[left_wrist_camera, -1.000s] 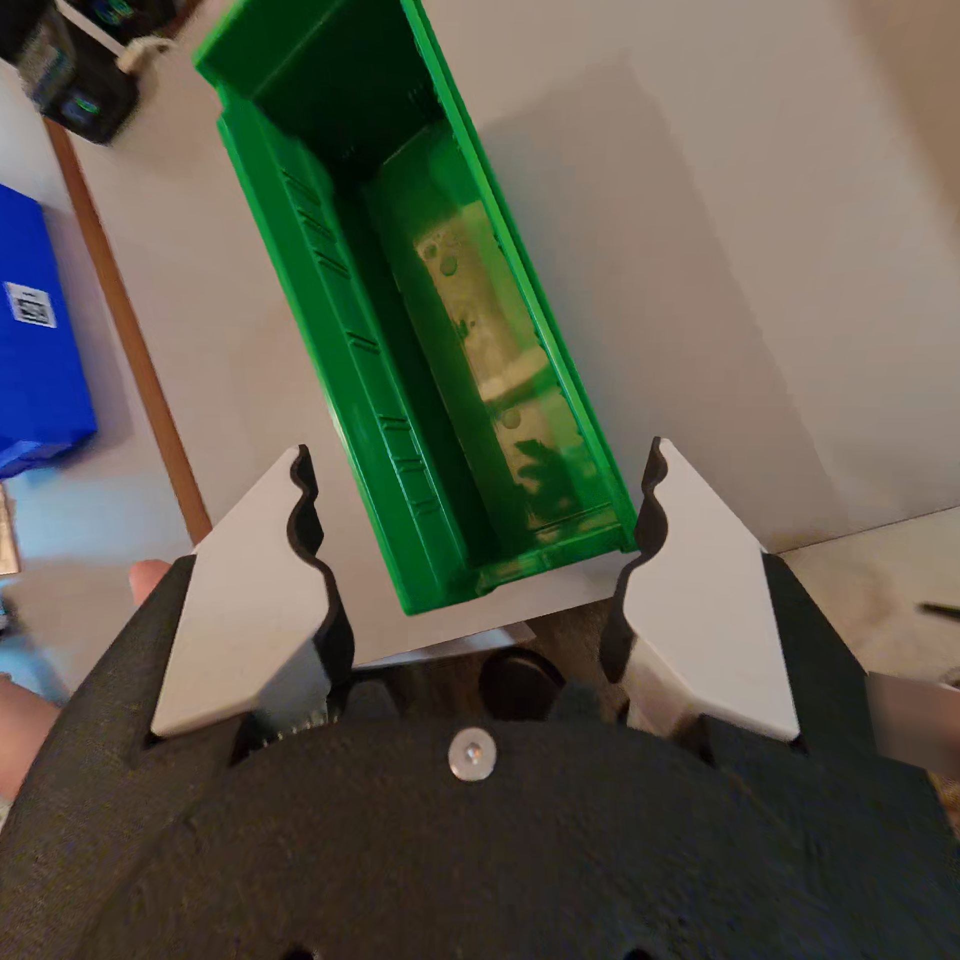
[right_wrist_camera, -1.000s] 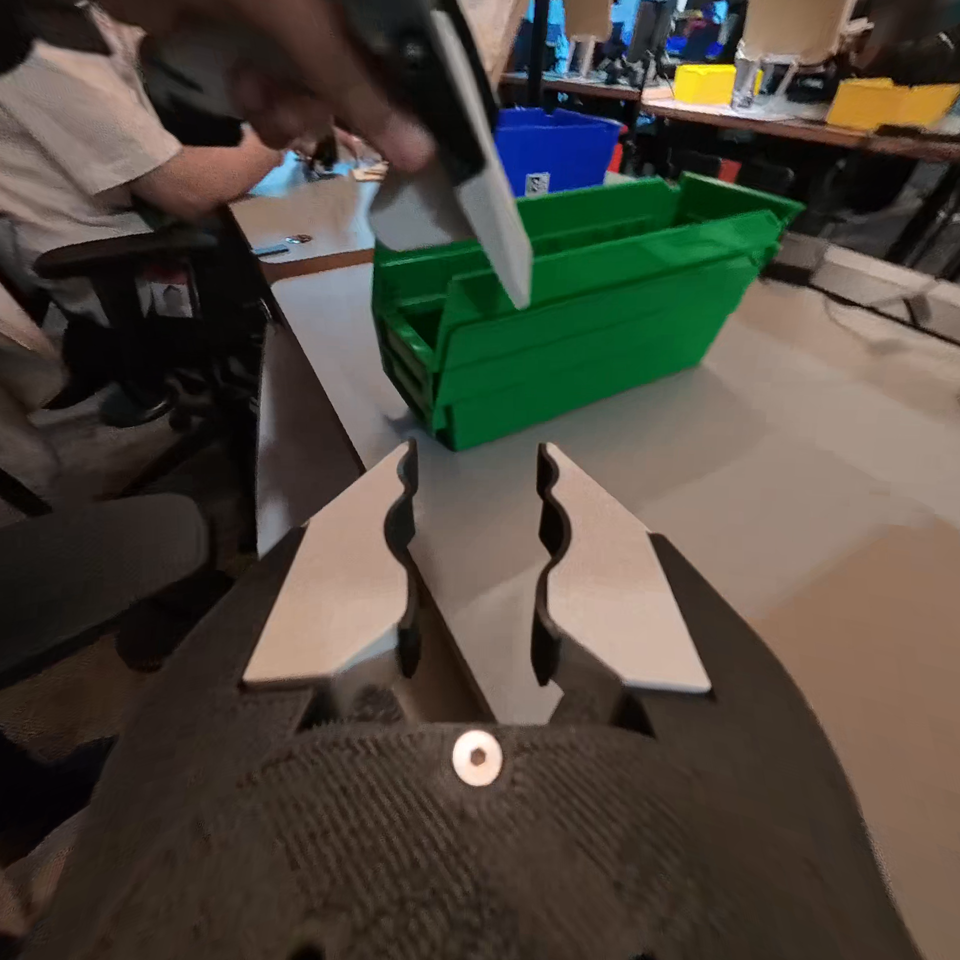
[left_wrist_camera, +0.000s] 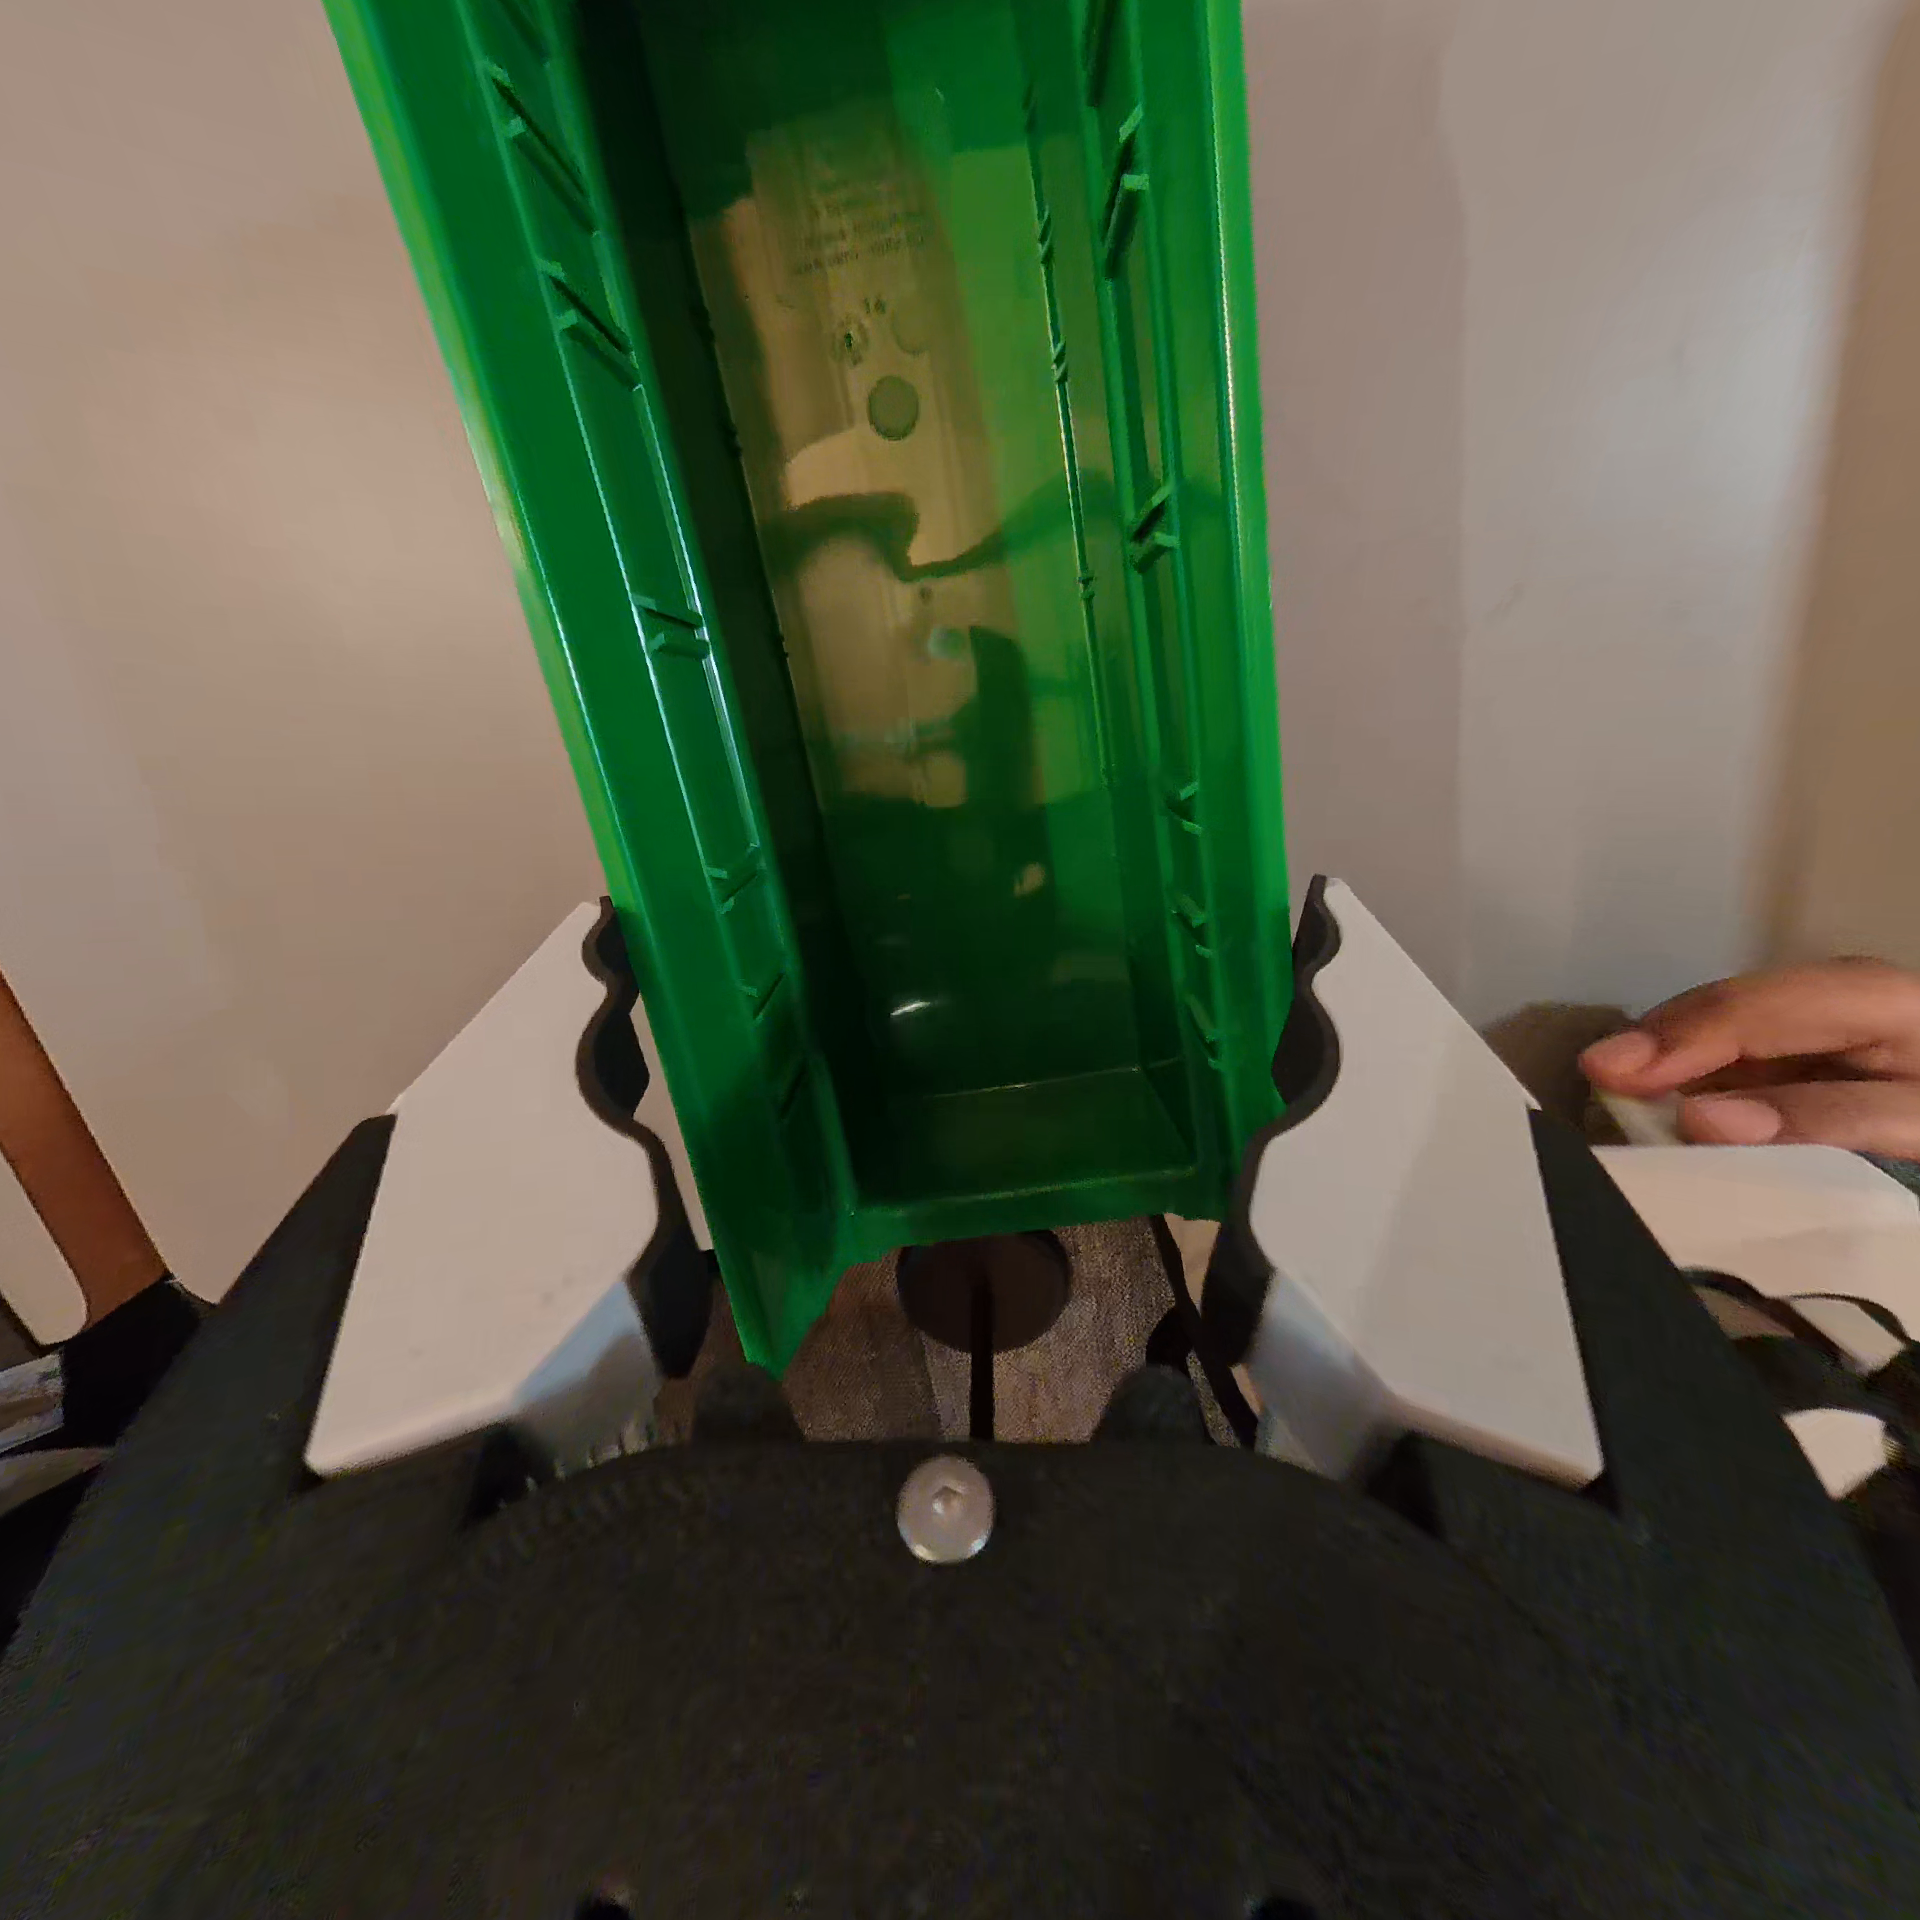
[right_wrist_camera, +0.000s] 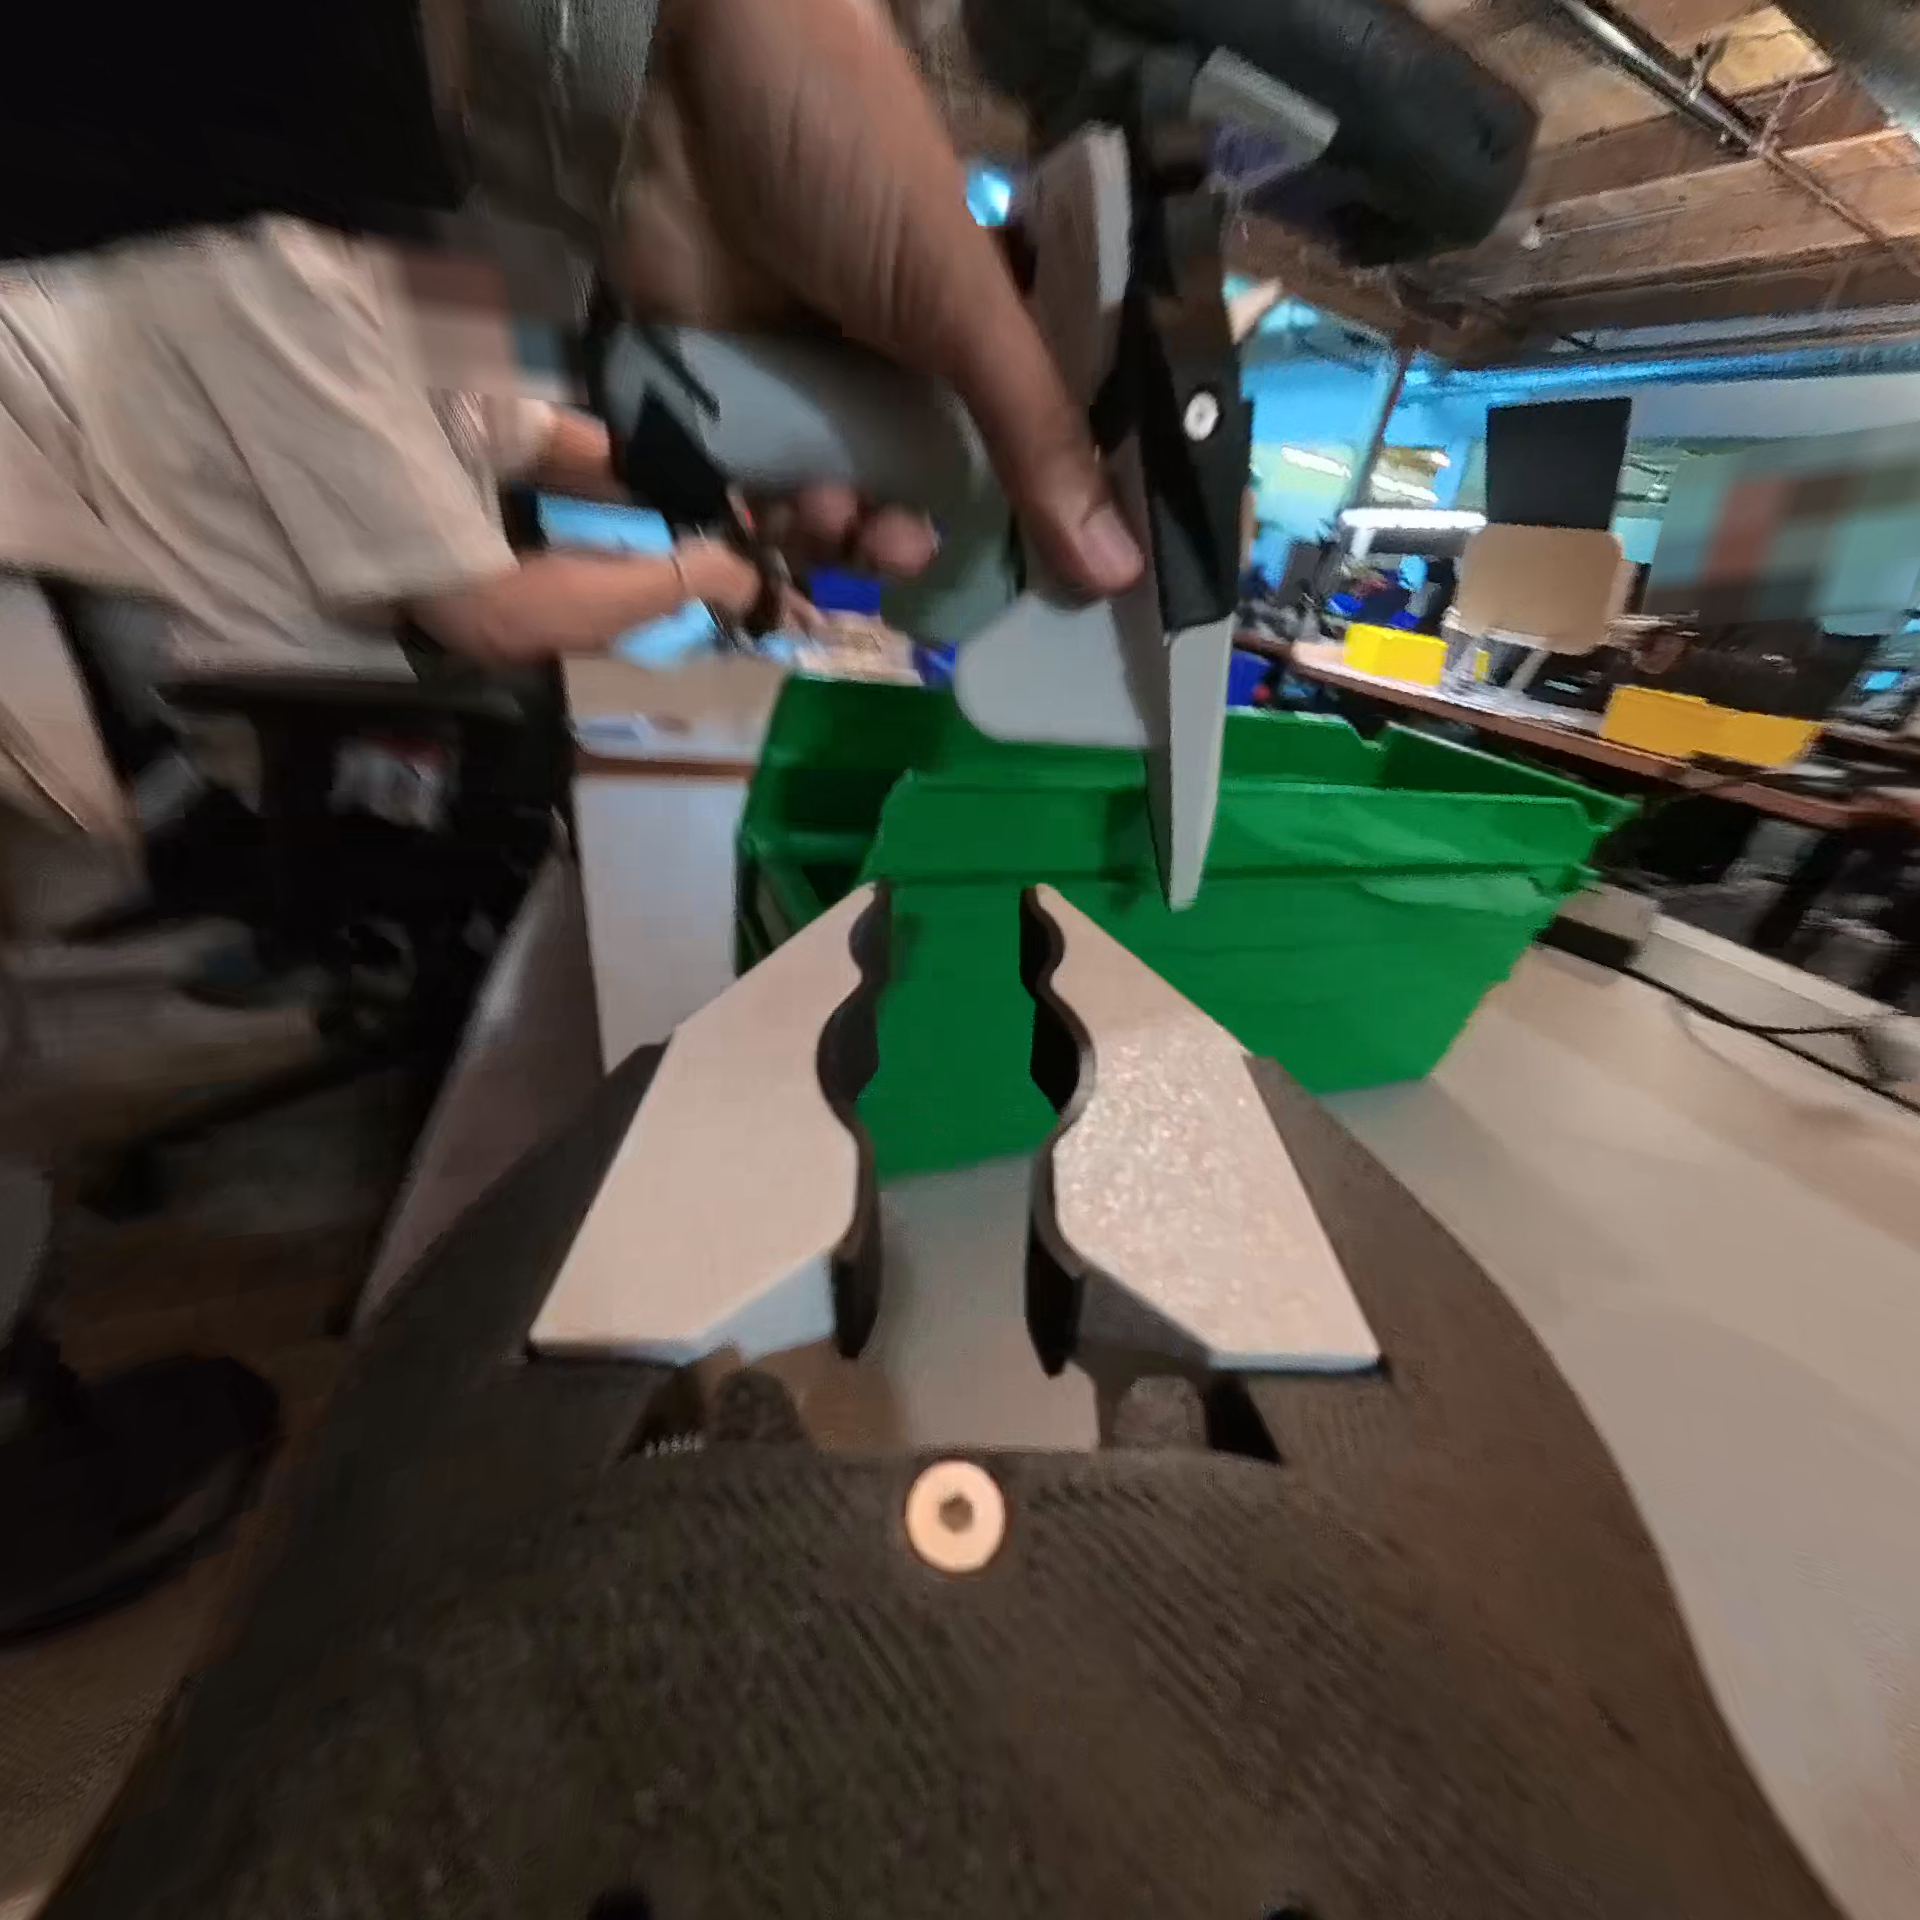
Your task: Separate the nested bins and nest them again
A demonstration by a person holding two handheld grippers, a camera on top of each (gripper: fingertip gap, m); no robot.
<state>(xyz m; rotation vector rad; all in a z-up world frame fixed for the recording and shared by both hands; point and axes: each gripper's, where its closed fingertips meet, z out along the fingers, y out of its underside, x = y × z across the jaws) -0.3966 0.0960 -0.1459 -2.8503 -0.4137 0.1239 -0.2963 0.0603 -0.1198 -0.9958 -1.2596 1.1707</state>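
Around the green bin [left_wrist_camera: 935, 623], left gripper [left_wrist_camera: 961, 935] fingers [left_wrist_camera: 613, 997] spread wide.

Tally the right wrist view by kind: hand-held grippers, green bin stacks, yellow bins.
Hand-held grippers: 2, right and left
Green bin stack: 1 (bins inside too blurred to count)
Yellow bins: 2
Total: 5

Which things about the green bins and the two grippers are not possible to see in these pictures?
- Left wrist view: green bins cut off by the top edge; far end hidden.
- Left wrist view: contact of left gripper with the bin walls unclear.
- Right wrist view: motion blur hides the bin count.
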